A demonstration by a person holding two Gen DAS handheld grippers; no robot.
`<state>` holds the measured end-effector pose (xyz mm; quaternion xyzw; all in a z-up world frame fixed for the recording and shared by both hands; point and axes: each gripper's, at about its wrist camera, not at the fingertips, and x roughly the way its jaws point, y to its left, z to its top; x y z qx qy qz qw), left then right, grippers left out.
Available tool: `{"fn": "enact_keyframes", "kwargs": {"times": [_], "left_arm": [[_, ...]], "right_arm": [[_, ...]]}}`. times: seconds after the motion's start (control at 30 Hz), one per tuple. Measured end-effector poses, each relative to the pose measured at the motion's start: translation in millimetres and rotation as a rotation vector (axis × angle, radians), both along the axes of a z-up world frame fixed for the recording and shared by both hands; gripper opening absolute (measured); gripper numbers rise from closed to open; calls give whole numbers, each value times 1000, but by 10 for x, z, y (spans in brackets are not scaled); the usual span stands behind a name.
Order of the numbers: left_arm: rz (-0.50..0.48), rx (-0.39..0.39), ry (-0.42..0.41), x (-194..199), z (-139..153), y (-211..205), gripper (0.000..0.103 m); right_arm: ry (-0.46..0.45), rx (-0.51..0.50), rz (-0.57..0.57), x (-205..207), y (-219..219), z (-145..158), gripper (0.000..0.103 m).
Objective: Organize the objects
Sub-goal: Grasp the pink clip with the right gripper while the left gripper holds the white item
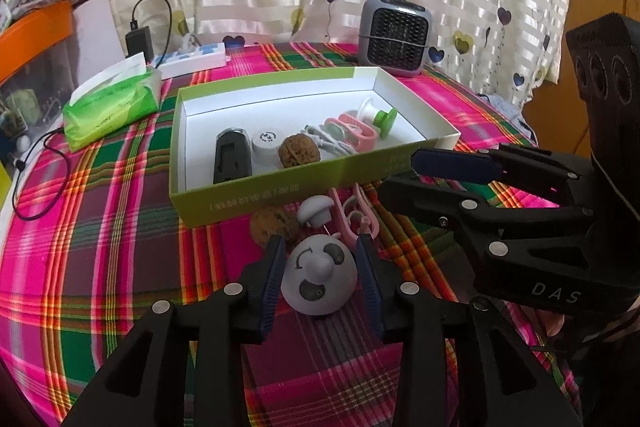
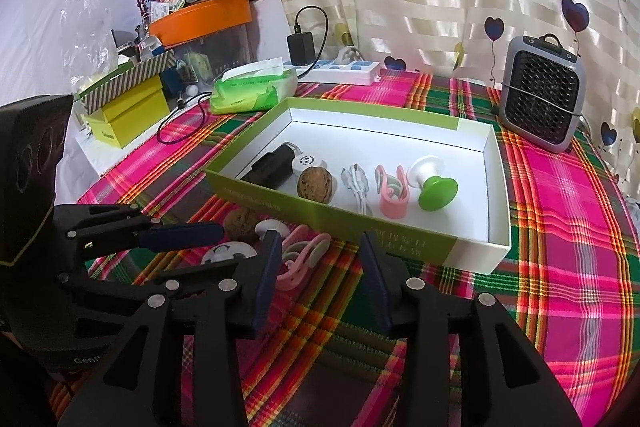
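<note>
A green-and-white box (image 1: 256, 195) (image 2: 496, 187) holds a black case (image 1: 232, 157), a white cap (image 1: 267, 143), a walnut (image 1: 299, 151), a white cable (image 2: 358, 183), a pink clip (image 2: 390, 193) and a green-and-white spool (image 2: 434, 183). In front of it lie a second walnut (image 1: 269, 225), a small grey mushroom piece (image 1: 316, 211), a pink clip (image 1: 354, 215) (image 2: 300, 253) and a grey dome with a face (image 1: 318, 277). My left gripper (image 1: 322, 267) has its pads on both sides of the dome. My right gripper (image 2: 318, 267) is open and empty above the cloth, right of the pink clip.
A plaid cloth (image 1: 100, 227) covers the table. A green tissue pack (image 1: 110, 99), a power strip (image 1: 192, 61) with a black charger (image 1: 138, 41) and a grey fan heater (image 1: 396, 35) stand behind the box. Yellow boxes (image 2: 128, 107) and an orange tray (image 2: 204, 17) are far left.
</note>
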<state>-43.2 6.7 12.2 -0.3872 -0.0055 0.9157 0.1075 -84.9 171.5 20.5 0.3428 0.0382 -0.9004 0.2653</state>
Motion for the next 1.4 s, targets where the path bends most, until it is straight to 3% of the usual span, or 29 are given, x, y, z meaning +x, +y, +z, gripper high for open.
{"fn": "enact_keyframes", "kwargs": {"times": [0.47,0.57,0.87,1.4], "left_arm": [[31,41,-77,-105,-112,-98,39],[36,52,-76,-101,-111,-114,39],[62,47,-33,-35,-37,-145,25],[96,41,-26,-6,2,-229,25]], "right_arm": [[-9,3,5,-9,-11,-22,42],[-17,4,7,-13,-15,-33,42],[-50,34,22,-28,-64,-91,42],[-119,127,40,-92,-327,-229,42]]}}
